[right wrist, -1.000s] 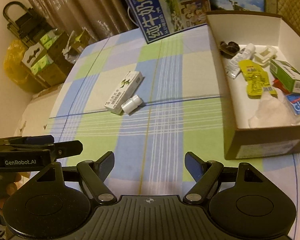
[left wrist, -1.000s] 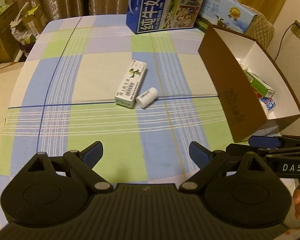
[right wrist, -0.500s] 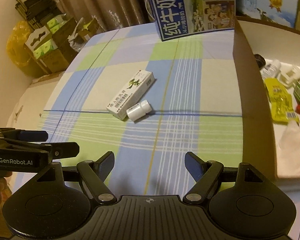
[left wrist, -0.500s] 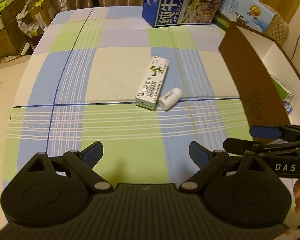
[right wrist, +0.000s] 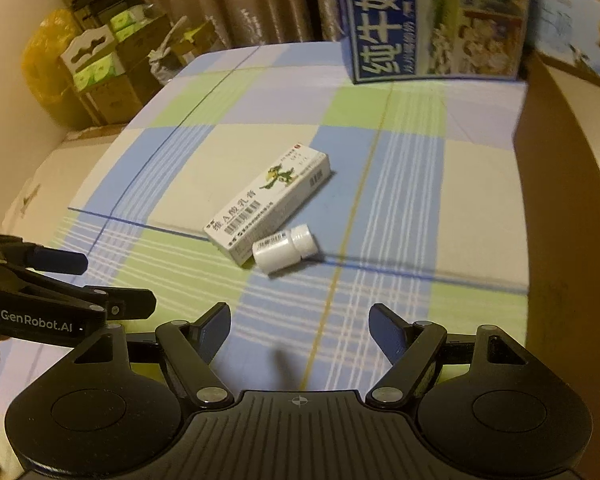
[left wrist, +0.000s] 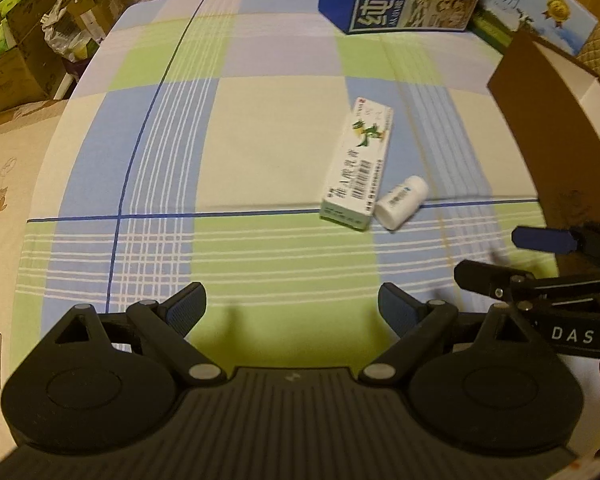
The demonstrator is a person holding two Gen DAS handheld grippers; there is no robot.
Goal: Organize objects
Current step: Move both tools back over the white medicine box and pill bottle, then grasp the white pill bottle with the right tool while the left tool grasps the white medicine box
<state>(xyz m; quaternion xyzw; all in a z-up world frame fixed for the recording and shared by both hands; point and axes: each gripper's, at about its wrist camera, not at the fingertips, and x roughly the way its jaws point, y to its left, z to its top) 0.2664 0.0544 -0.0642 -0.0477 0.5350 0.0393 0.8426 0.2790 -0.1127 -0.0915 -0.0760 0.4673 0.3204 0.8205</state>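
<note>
Ointment carton (right wrist: 267, 206) touching white bottle (right wrist: 285, 248), brown cardboard box (right wrist: 568, 184) right, milk cartons (right wrist: 436, 20) behind

- The right gripper (right wrist: 300, 330) has moved forward and to the left across the checked tablecloth (right wrist: 284, 136); the medicine carton (right wrist: 269, 207) and the white bottle (right wrist: 283, 248) now lie at 12 o'clock ahead of it, nearer than before.
- In the right wrist view, the cardboard box (right wrist: 568, 184) now shows only its brown outer wall at 3 o'clock; its contents have left the view.
- The left gripper (left wrist: 292, 306) has swung to the left; the medicine carton (left wrist: 358, 162) and white bottle (left wrist: 402, 202) have shifted from 12 o'clock toward 1 o'clock.
- The cardboard box (left wrist: 540, 120) has slid toward the frame edge at 2 o'clock.
</note>
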